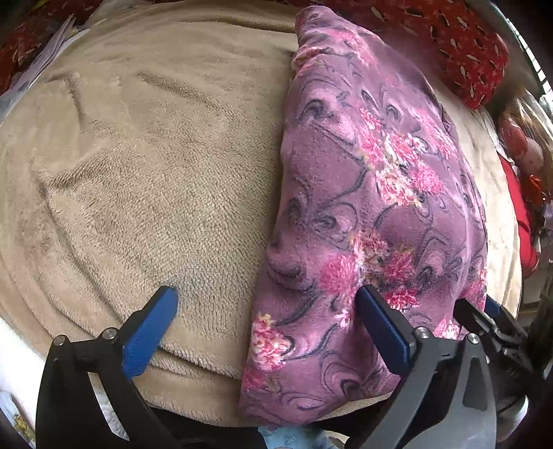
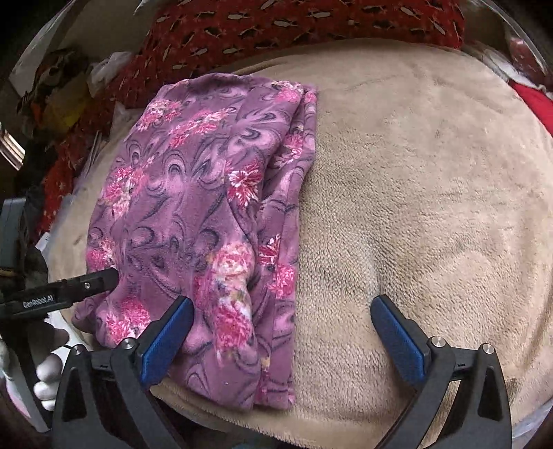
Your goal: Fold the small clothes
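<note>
Now we hold both grippers wide and empty over the near end of the folded purple garment [image 1: 373,193], which lies lengthwise on the beige blanket [image 1: 145,165], the left gripper [image 1: 268,331] straddling its left edge and the right gripper [image 2: 281,331] its right edge.

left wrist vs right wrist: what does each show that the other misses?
Only left wrist: the left claw itself, open, straddling the near left edge of the purple garment. Only right wrist: the right claw, open, and layered garment edges facing bare blanket. Both: the folded garment on the beige blanket, red patterned fabric behind.
</note>
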Tool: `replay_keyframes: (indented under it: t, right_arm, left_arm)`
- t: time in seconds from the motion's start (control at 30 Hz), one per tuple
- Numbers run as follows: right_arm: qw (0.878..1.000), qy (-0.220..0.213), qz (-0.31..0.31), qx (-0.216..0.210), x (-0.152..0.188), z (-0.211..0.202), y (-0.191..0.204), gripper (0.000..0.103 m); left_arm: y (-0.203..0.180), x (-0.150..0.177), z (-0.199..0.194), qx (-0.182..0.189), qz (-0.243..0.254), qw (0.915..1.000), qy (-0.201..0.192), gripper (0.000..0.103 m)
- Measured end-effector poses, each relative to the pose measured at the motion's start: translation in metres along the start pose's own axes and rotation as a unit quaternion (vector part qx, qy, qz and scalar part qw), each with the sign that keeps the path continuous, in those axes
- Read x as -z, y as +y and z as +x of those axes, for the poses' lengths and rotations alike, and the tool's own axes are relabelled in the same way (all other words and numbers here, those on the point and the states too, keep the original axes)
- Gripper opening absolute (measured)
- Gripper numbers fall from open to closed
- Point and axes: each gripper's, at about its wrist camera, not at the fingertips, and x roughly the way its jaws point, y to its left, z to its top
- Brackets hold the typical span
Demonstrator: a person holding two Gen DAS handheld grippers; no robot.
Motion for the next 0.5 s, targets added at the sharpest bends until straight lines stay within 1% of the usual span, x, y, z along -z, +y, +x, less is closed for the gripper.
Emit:
replay_keyframes:
  t: [0.03,0.07,0.1,0.13,0.17,0.2,0.27,0.3,0.33,0.37,0.43,0.5]
  right_arm:
    - [1.0,0.008,0.005,0.007,-0.003,-0.003,-0.001,0.099]
    - [1.0,0.002,0.014,0.013,-0.006,-0.008,-0.001,0.093]
    - [1.0,-0.01,0.023,0.013,-0.012,-0.012,0.002,0.091]
    - [0.999,-0.033,0.028,0.01,-0.016,-0.02,0.003,0.09]
    - [0.998,-0.052,0.029,0.014,-0.018,-0.028,0.004,0.091]
    - [0.998,-0.059,0.027,0.016,-0.02,-0.03,0.005,0.092]
    - [0.998,-0.051,0.022,0.033,-0.022,-0.026,0.003,0.092]
    - [0.998,-0.032,0.022,0.054,-0.02,-0.017,-0.001,0.092]
    - [0.998,-0.014,0.03,0.061,-0.017,-0.007,-0.006,0.097]
    - [0.997,-0.015,0.05,0.048,-0.016,-0.005,-0.013,0.1]
    - [0.997,-0.015,0.071,0.033,-0.019,-0.008,-0.019,0.1]
    - [0.997,-0.031,0.063,0.035,-0.026,-0.019,-0.019,0.094]
  left_arm:
    - [-0.001,0.003,-0.001,0.0,0.0,1.0,-0.001,0.103]
    - [-0.003,0.013,-0.002,-0.001,0.0,1.0,-0.002,0.103]
    - [-0.002,0.014,-0.002,-0.001,0.001,1.0,-0.003,0.103]
    - [-0.001,0.016,-0.002,0.0,0.001,1.0,-0.003,0.103]
    - [-0.002,0.017,-0.002,0.001,0.0,1.0,-0.004,0.103]
    - [-0.001,0.018,-0.003,0.001,0.0,1.0,-0.005,0.103]
    - [-0.001,0.019,-0.004,0.0,0.001,1.0,-0.006,0.103]
    - [-0.001,0.02,-0.004,0.0,0.002,1.0,-0.006,0.103]
    - [-0.001,0.019,-0.003,0.0,0.003,1.0,-0.006,0.103]
    - [-0.001,0.02,-0.003,0.0,0.004,1.0,-0.007,0.103]
    - [0.0,0.021,-0.007,0.009,0.006,0.9998,-0.015,0.103]
    - [0.005,0.021,-0.017,0.026,0.006,0.9992,-0.029,0.102]
